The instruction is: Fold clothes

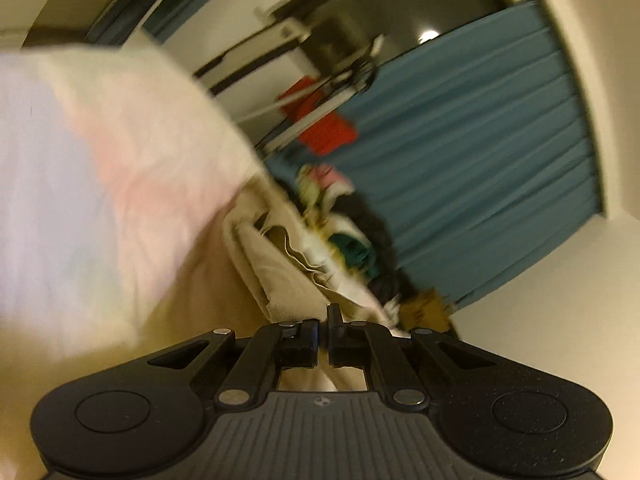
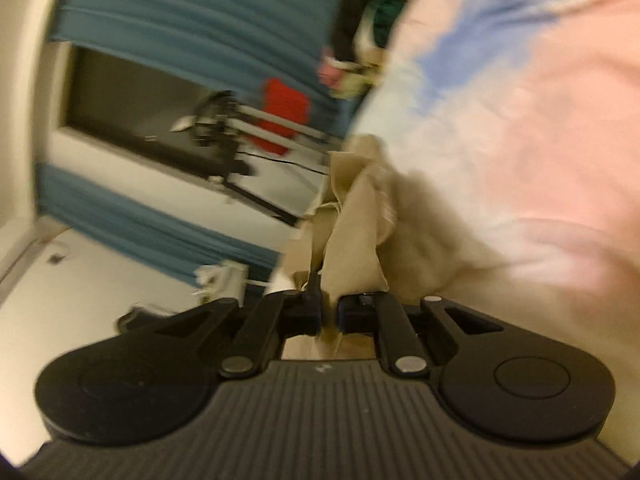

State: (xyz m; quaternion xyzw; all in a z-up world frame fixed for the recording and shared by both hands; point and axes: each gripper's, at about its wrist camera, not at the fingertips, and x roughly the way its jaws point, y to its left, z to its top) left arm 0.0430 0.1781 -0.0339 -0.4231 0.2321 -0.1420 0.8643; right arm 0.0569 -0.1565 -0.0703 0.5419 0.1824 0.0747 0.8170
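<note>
Left claw: jaws drawn in to a thin slit, with the beige garment pinched between them; cloth shows below the pads and runs away ahead.
Right claw: jaws narrow, clamped on a fold of the same beige garment, which rises in a crumpled ridge from the pads.
Beige garment edges: in the left wrist view a layered hem runs far and right from the claw; in the right wrist view the bunched edge stands just ahead of the fingers.
Pastel garment: pink, white and blue cloth, blurred, filling the left of the left view; in the right view it fills the right side, touching the beige cloth.
Clothes pile: mixed colours, dark and green pieces, far behind the beige garment.
Open room: pale floor or surface right of the left claw; likewise left of the right claw.
Background: blue curtain, red item on a rack, both far.
</note>
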